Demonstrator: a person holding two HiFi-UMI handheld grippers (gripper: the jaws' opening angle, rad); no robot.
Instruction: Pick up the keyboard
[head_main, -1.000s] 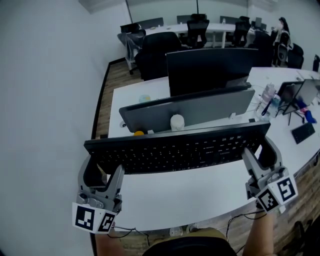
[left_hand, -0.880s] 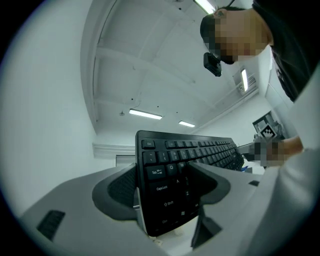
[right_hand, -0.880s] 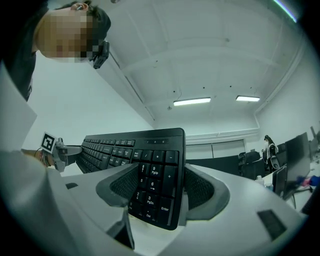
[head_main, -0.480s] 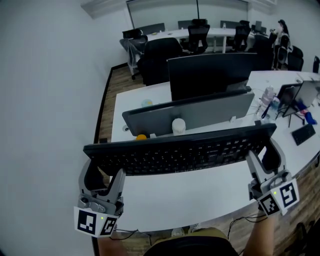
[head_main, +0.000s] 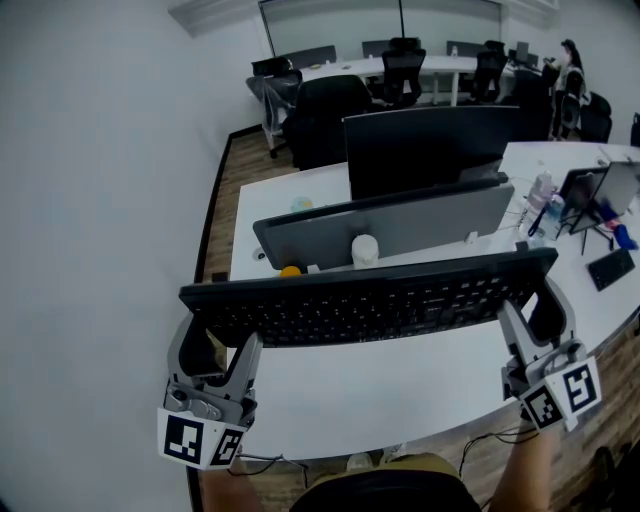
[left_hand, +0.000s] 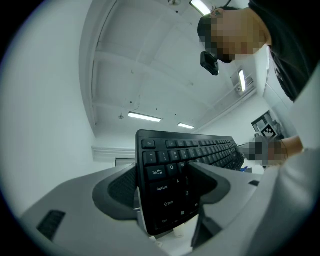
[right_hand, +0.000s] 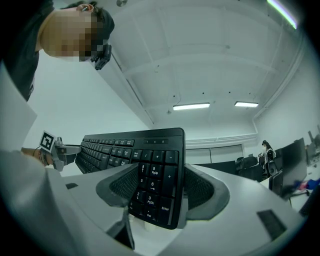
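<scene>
Above the white surface (head_main: 400, 395) we hold the black keyboard (head_main: 370, 300) by both ends, apparently clear of the top. It sits nearer to us than the grey divider panel (head_main: 400, 225) and the dark monitor (head_main: 430, 145) beyond it. By our reading the pick-up is all but done, with the lift itself the step in hand. The keyboard's long axis runs left to right across the scene, the right end a little farther than the left. Its key face is tipped toward us, top row uppermost. The left tool (head_main: 215, 342) is clamped on the escape-key end, jaws standing wide, one on the key face and one on the back. The right tool (head_main: 538, 312) grips the number-pad end the same way. The next move, we judge, calls for both ends to rise level and together, so the long board neither twists nor slips from either grip.
</scene>
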